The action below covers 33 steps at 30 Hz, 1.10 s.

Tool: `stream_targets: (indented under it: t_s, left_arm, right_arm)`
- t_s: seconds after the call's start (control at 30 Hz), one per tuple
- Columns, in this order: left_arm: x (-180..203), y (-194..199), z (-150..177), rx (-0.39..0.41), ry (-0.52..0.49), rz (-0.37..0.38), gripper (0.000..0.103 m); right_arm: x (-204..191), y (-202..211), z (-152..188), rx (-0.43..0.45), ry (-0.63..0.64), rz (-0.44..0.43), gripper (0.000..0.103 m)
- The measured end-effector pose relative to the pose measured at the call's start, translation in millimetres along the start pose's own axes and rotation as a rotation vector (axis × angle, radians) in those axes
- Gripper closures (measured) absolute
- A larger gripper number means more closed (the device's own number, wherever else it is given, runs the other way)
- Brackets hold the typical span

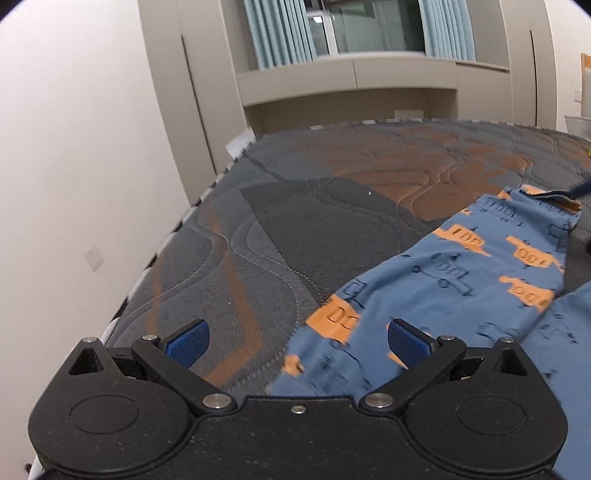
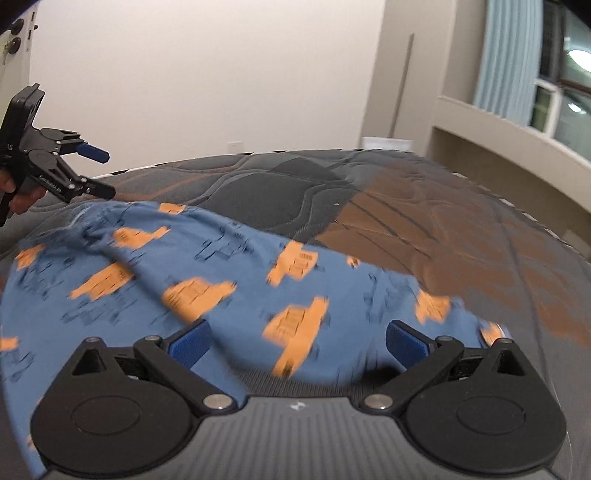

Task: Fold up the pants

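Black two-finger left gripper [image 1: 298, 341], nearest the lens in the left wrist view, hangs with its blue-padded fingers [image 1: 188, 347] spread wide and holding nothing, above the quilted grey-and-orange mattress [image 1: 258, 236] and the edge of the blue cotton pants printed with orange trucks [image 1: 461, 280]. From this side the pants run as a long band from the lower middle up toward the right, ending in a cuff near the frame edge. Only the right wrist view shows the garment's breadth: the pants [image 2: 207, 273] lie rumpled across the near mattress [image 2: 461, 236], long axis left to right. Likewise spread and empty, the right gripper [image 2: 297, 343] hovers over the cloth's near edge. Only this view shows the left gripper [image 2: 99, 171] from outside, held in a hand [image 2: 18, 197] above the pants' far left end. Beige cabinets [image 1: 347, 77] and pale blue curtains [image 1: 280, 33] stand beyond; a white wall [image 2: 207, 74] closes the far side.
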<state>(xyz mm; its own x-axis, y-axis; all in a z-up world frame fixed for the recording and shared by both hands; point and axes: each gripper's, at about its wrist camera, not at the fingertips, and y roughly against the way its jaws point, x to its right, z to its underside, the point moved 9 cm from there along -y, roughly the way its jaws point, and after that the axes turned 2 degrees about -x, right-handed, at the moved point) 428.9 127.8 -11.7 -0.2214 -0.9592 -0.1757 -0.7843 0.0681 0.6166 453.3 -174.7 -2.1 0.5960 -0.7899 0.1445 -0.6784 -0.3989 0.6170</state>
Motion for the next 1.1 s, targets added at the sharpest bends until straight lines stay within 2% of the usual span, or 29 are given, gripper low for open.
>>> stream_targets:
  t_s: [0.1,0.17,0.27,0.37,0.43,0.5,0.57,0.63,0.67,0.7,0.73,0.77,0.87,0.97,1.1]
  left_arm:
    - [-13,-26,-3,-0.041,0.016,0.056,0.001]
    - [-23,-39,-4,-0.057,0.034,0.074,0.001]
    - [-33,-57,-5,-0.084,0.06,0.108,0.011]
    - [-36,-70,0,-0.143,0.068,0.156,0.019]
    - [-32,-77,5,-0.188,0.044,0.187,0.026]
    - [-27,-83,10,-0.224,0.013,0.195,0.038]
    - [-25,-86,12,-0.23,-0.006,0.192,0.042]
    - [-23,-87,9,-0.233,-0.004,0.195,0.06]
    - [-22,-87,8,-0.232,0.001,0.202,0.08]
    - [-21,-87,7,-0.236,0.009,0.215,0.094]
    - [-20,-88,7,-0.246,0.019,0.225,0.098]
    - [-18,-88,9,-0.254,0.028,0.228,0.102]
    - [-9,-82,9,-0.227,-0.001,0.209,0.103]
    - [-14,-78,5,-0.203,0.049,0.148,0.103]
    - [-27,-73,-8,-0.147,0.107,0.086,0.103]
  right_arm:
    - [16,-46,-22,-0.029,0.01,-0.023,0.005]
    - [24,-75,-33,-0.055,0.0,-0.048,0.017]
    - [30,-112,-48,-0.068,0.014,-0.078,0.025]
    - [31,-142,-57,-0.086,0.048,-0.131,0.028]
    - [30,-157,-59,-0.108,0.076,-0.17,0.029]
    - [34,-169,-59,-0.13,0.101,-0.169,0.031]
    - [40,-178,-60,-0.147,0.079,-0.164,0.035]
    - [46,-185,-58,-0.158,0.022,-0.194,0.036]
    - [47,-184,-56,-0.16,0.006,-0.207,0.04]
    - [47,-183,-55,-0.163,-0.003,-0.22,0.044]
    - [46,-181,-54,-0.164,-0.007,-0.237,0.056]
    - [46,-178,-54,-0.164,-0.007,-0.246,0.075]
    - [38,-170,-53,-0.169,0.022,-0.258,0.097]
    - [25,-168,-54,-0.163,0.102,-0.194,0.1]
    - [18,-170,-72,-0.118,0.134,-0.065,0.1]
